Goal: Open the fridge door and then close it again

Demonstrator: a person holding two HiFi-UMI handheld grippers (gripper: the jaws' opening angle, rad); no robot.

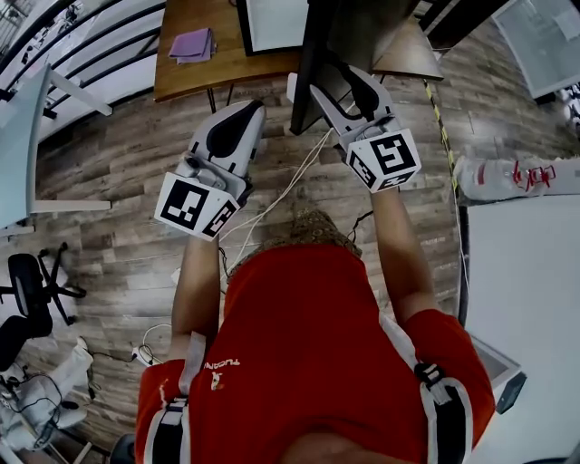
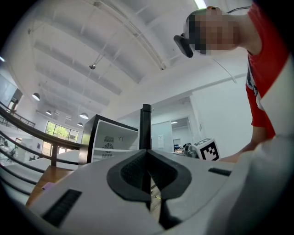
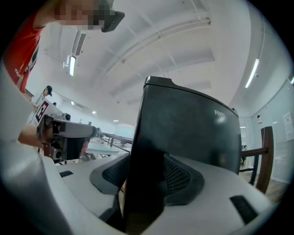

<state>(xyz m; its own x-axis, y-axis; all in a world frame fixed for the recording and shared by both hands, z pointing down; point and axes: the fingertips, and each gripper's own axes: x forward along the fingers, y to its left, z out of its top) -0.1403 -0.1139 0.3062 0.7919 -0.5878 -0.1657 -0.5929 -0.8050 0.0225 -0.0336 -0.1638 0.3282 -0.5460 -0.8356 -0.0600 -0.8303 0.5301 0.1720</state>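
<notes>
The right gripper (image 3: 142,170) straddles the free edge of the door (image 3: 188,124). Its jaws stand wide, and the pads (image 3: 180,176) look pressed against both faces, so I judge it to be gripping the door. The dark panel rises at 12 o'clock straight out of the jaws, with its long axis upright.

In the head view the door stands open. Its top edge runs roughly from 12 to 6 o'clock, with the near end toward the person and the far end at the fridge (image 1: 272,23). The fridge sits on the table (image 1: 195,77), at about 11 o'clock from the right gripper.

To close the door, I judge that the held edge must swing toward 9 or 10 o'clock, back across the fridge's open front. The right gripper is already on the door and is the one placed to do it.

The left gripper (image 1: 246,113) is closed, with the jaws meeting and nothing between them. It hovers at about 8 o'clock from the door edge, clear of it. From its own view the door is a thin upright line at 12 o'clock, and the white inside of the fridge shows at 10 o'clock. This gripper lies on the side the door would swing toward, so it may need to keep out of the way.

Count: two grippers, one fridge, one door, one table.
</notes>
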